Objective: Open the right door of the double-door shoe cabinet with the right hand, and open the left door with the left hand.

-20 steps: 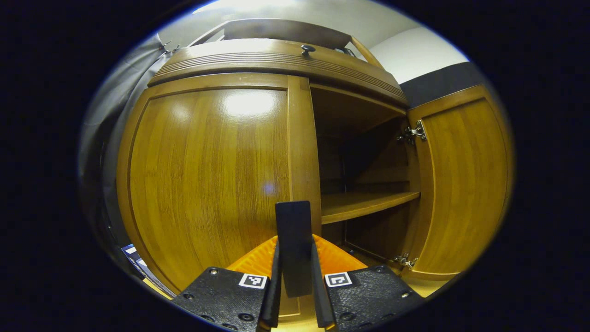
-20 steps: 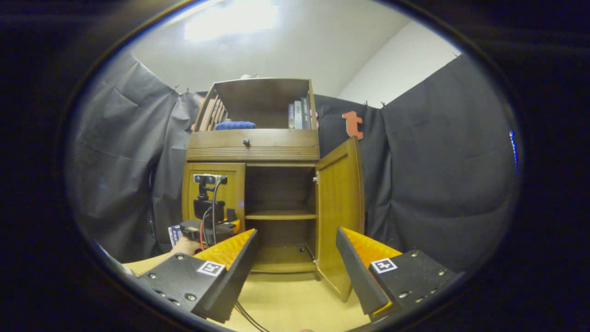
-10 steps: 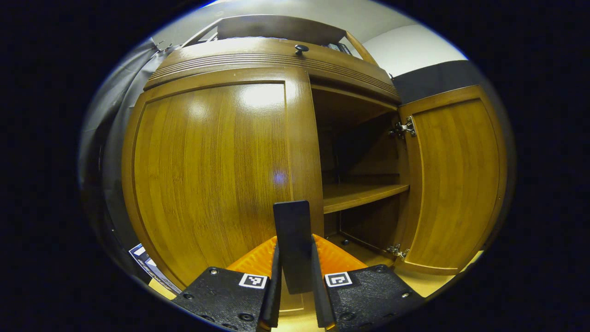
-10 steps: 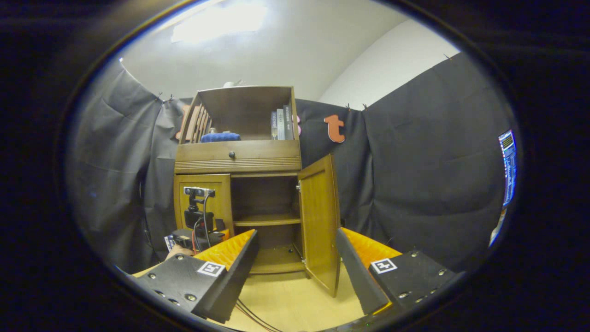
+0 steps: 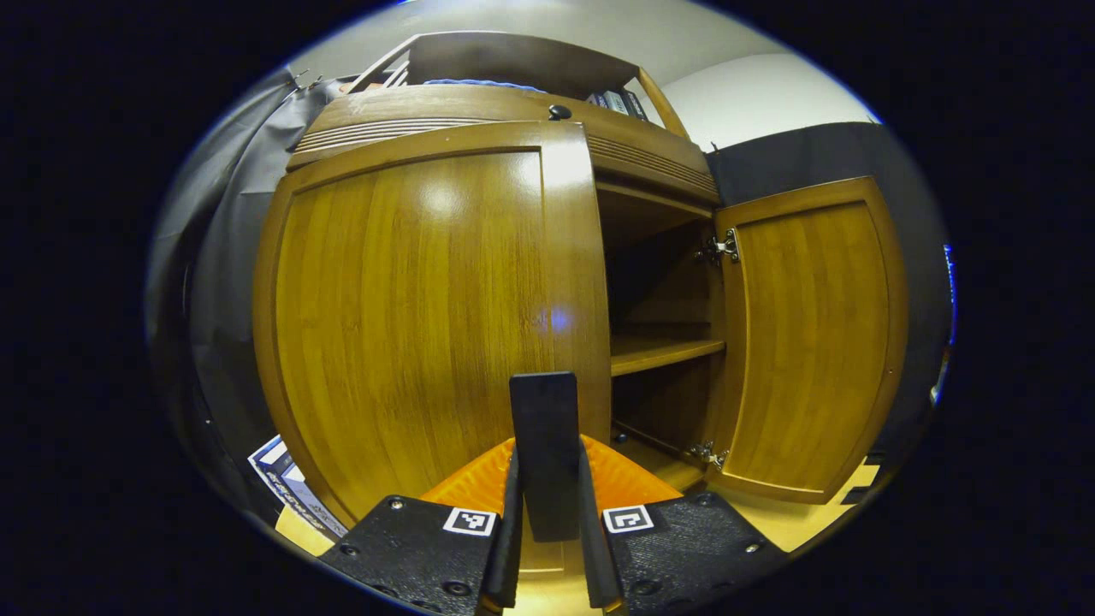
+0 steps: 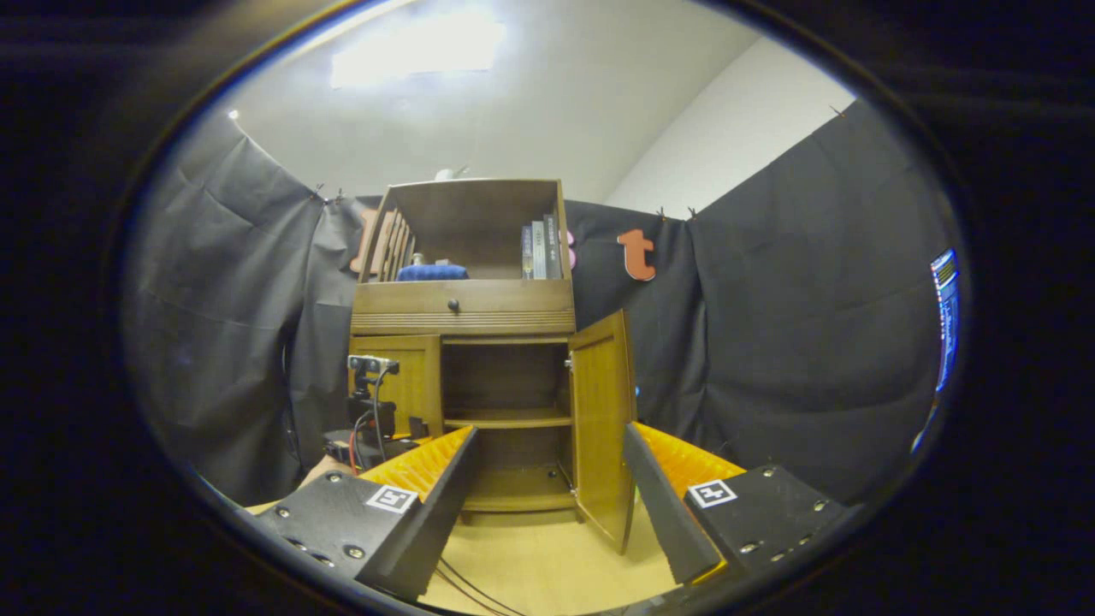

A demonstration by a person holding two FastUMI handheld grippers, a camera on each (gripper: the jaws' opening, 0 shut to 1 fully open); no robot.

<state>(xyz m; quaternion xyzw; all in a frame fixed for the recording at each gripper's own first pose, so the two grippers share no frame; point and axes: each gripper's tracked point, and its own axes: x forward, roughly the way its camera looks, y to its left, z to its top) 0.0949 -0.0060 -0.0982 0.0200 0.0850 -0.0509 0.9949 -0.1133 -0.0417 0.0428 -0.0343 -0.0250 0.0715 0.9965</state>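
The shoe cabinet [image 6: 466,402] stands against the black cloth wall; its right door [image 5: 808,338] is swung wide, baring a shelf [image 5: 663,351]; its left door [image 5: 419,325] is slightly ajar; the left gripper [image 5: 546,513] has its fingers pressed together, close before that door; the right gripper [image 6: 547,505] hangs well back, fingers spread, holding nothing.

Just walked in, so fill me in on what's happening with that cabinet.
A person is opening the shoe cabinet with two handheld grippers. The right door already stands wide open, and the right gripper is open and well back from it. The left gripper is shut at the free edge of the left door, which has begun to swing out.
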